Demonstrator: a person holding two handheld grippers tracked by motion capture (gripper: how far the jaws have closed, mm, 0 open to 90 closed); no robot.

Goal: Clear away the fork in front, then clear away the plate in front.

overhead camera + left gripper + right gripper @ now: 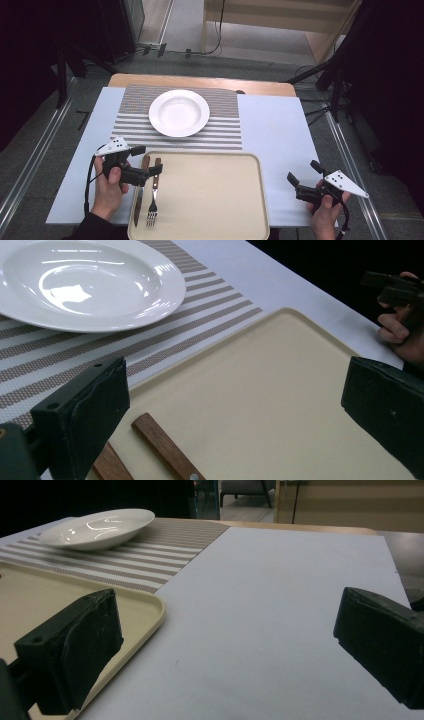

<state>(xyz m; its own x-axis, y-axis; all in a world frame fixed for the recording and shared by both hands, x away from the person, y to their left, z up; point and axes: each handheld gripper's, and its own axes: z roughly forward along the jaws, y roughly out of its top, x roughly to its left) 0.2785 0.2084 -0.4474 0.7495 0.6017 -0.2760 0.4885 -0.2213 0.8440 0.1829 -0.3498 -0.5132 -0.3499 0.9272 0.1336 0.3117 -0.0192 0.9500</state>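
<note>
While both claws are gaping empty, we are listing: fork [153, 192] and knife [140, 190], tray's [210, 200] nine o'clock edge; stiff, light, slippery; we would be gripping their wooden handles.

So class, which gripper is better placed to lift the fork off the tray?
Probably the left. The left gripper hangs open over the wooden handles of the fork and knife at the tray's left edge. The right gripper is beyond the tray's right side.
</note>
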